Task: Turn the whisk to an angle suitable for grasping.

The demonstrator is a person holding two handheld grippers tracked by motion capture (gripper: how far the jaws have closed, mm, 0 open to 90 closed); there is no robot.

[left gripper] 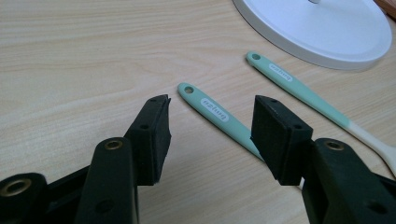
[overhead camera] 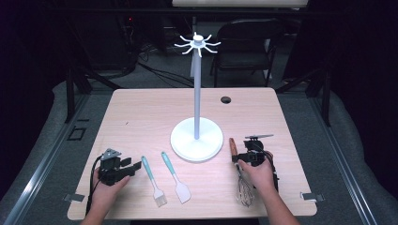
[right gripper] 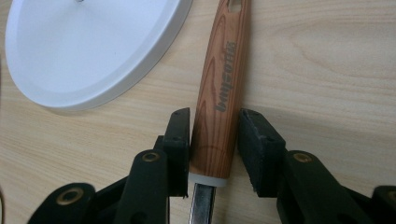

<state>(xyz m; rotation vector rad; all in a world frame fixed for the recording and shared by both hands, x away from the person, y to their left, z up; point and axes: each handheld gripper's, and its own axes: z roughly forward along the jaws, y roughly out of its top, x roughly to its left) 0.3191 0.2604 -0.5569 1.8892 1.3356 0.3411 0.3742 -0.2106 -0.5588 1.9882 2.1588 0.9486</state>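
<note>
The right gripper (right gripper: 212, 140) has its jaws around the wooden handle of the metal whisk (right gripper: 219, 98), not squeezing yet. The whisk lies flat on the desk (overhead camera: 141, 112), at 3 o'clock from the white hook stand (overhead camera: 196, 136). The left gripper (left gripper: 210, 135) is loose and empty. No tool hangs up yet.

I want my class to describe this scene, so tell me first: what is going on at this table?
A person works two handheld grippers at a wooden table. The right gripper straddles the wooden handle of a whisk lying beside a white hook stand; its left pad touches the handle, with a gap at the other pad. The left gripper rests open near a teal brush, with a teal spatula beyond.
</note>
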